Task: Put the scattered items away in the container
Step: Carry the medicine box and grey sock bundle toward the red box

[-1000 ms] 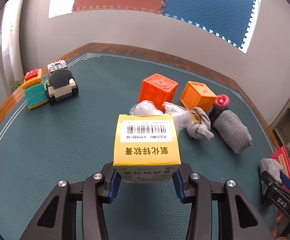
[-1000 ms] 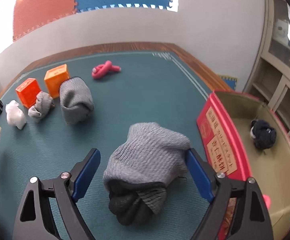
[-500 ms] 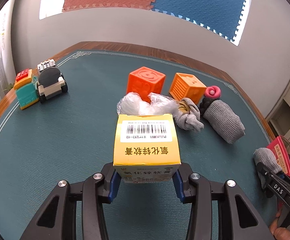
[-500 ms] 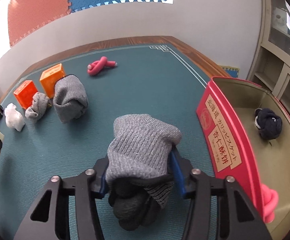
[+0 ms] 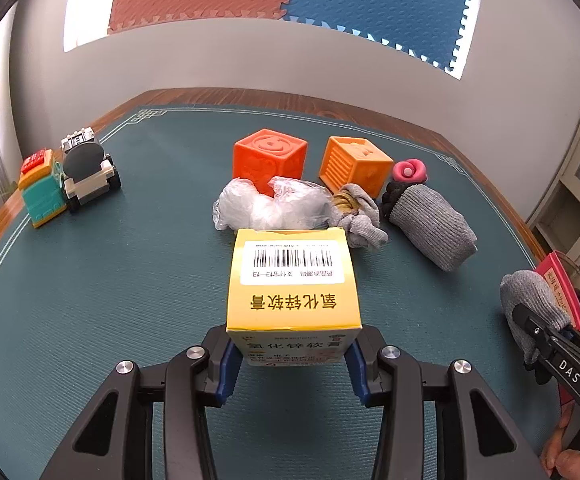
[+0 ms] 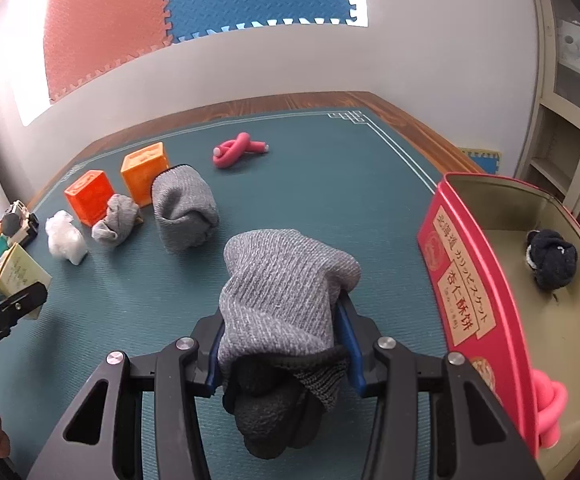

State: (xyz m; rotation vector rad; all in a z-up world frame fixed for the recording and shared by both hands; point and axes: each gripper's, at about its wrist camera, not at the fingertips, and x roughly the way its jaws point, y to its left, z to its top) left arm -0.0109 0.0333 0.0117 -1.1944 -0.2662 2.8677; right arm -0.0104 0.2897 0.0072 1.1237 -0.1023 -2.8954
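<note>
My left gripper (image 5: 291,354) is shut on a yellow medicine box (image 5: 293,280) and holds it above the green mat. My right gripper (image 6: 280,350) is shut on a rolled grey glove (image 6: 282,288), lifted beside the red tin (image 6: 465,280); the glove also shows in the left wrist view (image 5: 529,300). The open tin holds a dark sock ball (image 6: 551,258) and a pink curler (image 6: 549,404). On the mat lie two orange blocks (image 5: 268,160) (image 5: 353,164), a crumpled plastic bag (image 5: 266,206), a small grey sock (image 5: 359,216), another grey glove roll (image 5: 429,228) and a pink curler (image 6: 238,150).
Toy vehicles (image 5: 68,176) stand at the mat's far left edge. A wooden table border (image 6: 429,128) rings the mat, a wall is behind, and cabinets (image 6: 561,120) stand to the right past the tin.
My right gripper closed on the grey glove and lifted it toward the tin. My left gripper kept the yellow box and moved forward toward the blocks.
</note>
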